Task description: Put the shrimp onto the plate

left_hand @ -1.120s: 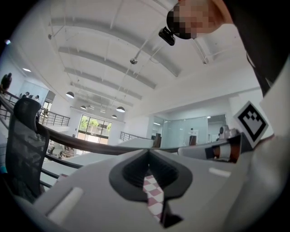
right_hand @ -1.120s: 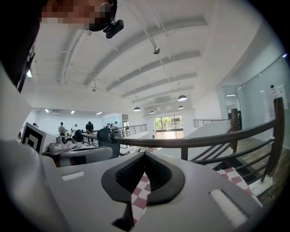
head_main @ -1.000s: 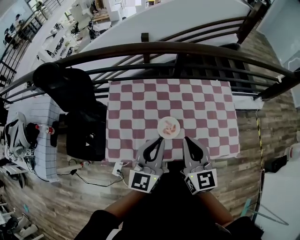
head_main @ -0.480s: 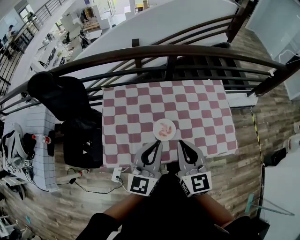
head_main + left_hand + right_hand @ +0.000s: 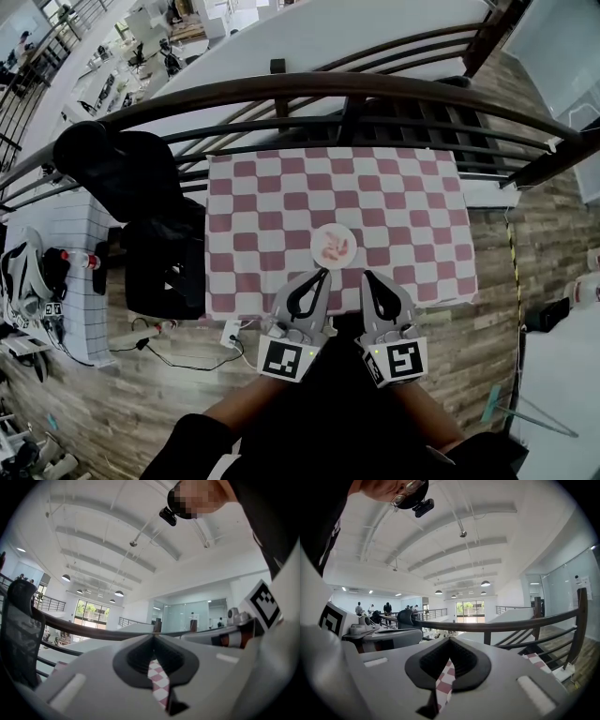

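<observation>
Lying on plate [image 5: 315, 246], shrimp [image 5: 335, 249] ahead of jaws

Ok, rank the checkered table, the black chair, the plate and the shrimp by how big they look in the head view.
1. checkered table, clearly the largest
2. black chair, to the table's left
3. plate
4. shrimp, a small pink cluster lying on the plate

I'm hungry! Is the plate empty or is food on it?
Not empty. The head view shows pinkish shrimp lying on the round white plate on the checkered table.
</observation>
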{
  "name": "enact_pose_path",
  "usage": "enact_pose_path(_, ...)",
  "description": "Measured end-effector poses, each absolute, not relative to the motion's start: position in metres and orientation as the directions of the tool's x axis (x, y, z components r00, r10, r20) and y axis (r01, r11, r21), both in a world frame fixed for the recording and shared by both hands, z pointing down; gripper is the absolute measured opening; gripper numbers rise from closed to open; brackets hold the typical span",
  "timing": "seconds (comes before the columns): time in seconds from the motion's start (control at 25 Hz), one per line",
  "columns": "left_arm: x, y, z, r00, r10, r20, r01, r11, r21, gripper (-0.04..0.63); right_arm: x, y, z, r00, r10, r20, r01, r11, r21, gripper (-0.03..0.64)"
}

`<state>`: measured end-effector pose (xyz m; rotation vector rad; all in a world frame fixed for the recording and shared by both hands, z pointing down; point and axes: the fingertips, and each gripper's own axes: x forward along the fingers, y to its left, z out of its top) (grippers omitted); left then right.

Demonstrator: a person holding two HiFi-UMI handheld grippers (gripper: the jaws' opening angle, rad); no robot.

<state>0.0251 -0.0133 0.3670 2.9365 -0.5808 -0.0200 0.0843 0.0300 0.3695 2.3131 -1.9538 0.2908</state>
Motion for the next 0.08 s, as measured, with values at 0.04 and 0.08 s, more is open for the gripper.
enact_pose_path(0.04, 0.0258, -0.0151, 0.3674, 0.924, -0.381, 0.015, -0.379, -0.913, 0.149, 0.006, 0.0845, 0.0281, 0.3707, 0.155, -0.965, 0.210, -0.985, -0.168, -0.047, -0.003)
enact_pose_path(0.08, 0.0265, -0.0169, 0.3677, 0.923, -0.383, 0.015, -0.381, -0.912, 0.150, 0.008, 0.0846, 0.0263, 0.3719, 0.151, -0.966, 0.212, -0.985, -0.165, -0.047, -0.003)
